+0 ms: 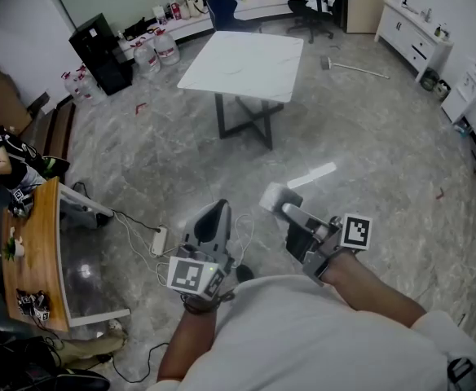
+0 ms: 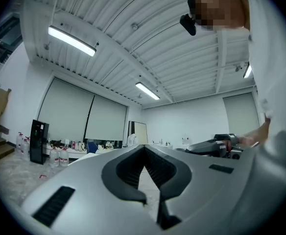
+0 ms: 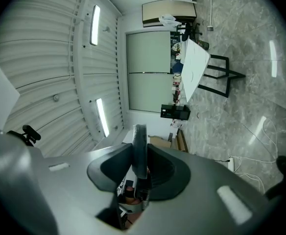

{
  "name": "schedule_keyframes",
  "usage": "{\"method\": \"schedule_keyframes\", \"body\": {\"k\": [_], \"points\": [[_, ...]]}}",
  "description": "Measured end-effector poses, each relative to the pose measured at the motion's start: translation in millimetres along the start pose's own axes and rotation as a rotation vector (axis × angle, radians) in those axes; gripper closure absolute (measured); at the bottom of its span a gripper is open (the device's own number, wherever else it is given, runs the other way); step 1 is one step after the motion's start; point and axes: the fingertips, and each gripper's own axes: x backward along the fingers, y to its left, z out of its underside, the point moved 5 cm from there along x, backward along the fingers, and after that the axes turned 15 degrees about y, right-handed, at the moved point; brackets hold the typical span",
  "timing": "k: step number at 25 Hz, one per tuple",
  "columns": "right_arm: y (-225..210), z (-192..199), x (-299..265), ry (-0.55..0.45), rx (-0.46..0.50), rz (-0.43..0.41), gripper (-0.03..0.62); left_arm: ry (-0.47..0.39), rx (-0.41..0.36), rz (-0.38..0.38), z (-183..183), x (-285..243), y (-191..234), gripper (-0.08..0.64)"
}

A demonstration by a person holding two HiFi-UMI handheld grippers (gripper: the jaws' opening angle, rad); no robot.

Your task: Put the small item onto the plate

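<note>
In the head view both grippers hang over the grey marble floor, close to my body. My right gripper (image 1: pixel 280 206) has a pale flat item (image 1: pixel 272 195) at its tip. In the right gripper view that thin grey item (image 3: pixel 139 148) stands edge-on between the dark pads, and my right gripper (image 3: pixel 139 153) is shut on it. My left gripper (image 1: pixel 216 212) points ahead. Its jaws meet at the tip in the left gripper view, so my left gripper (image 2: pixel 143 150) is shut with nothing in it. No plate shows in any view. A white table (image 1: pixel 242 63) stands well ahead.
A wooden desk (image 1: pixel 34 251) runs along the left, with a seated person (image 1: pixel 2 157) beyond it. A power strip (image 1: pixel 159 240) and cables lie on the floor just left of my grippers. A black cabinet (image 1: pixel 99 51), water bottles (image 1: pixel 156 51) and an office chair (image 1: pixel 311 10) line the far wall.
</note>
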Motion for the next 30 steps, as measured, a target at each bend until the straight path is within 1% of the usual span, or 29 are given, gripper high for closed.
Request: {"method": "schedule_keyframes", "body": {"k": [8,11,14,17,21,25,30], "points": [[-7.9,-16.8,-89.7,-0.062,0.010,-0.010,0.497,0.012,-0.016,0.039,-12.2,1.8,90.2,0.554],[-14.7,-20.6,-111.8,-0.076,0.013,-0.010,0.497,0.021,-0.018,0.052,-11.0,-1.5,113.2,0.554],[-23.7,-23.3,-128.7,-0.078,0.004,0.003,0.497,0.028,-0.001,0.057,-8.3,-6.7,135.0,0.554],[-29.7,-33.6,-141.1,-0.079,0.008,0.017,0.497,0.031,0.001,0.062,-10.6,-15.9,151.8,0.554],[-38.4,-63.1,-150.3,-0.092,-0.002,0.018,0.497,0.035,-0.001,0.061,-15.3,-39.3,167.1,0.554],[-49.9,-103.6,-157.5,-0.077,0.011,0.018,0.497,0.045,-0.024,0.031,-16.0,-73.2,182.0,0.554],[-66.2,-168.9,-171.6,-0.039,0.011,0.016,0.497,0.055,0.006,0.008,-21.7,-129.6,205.7,0.554]]}}
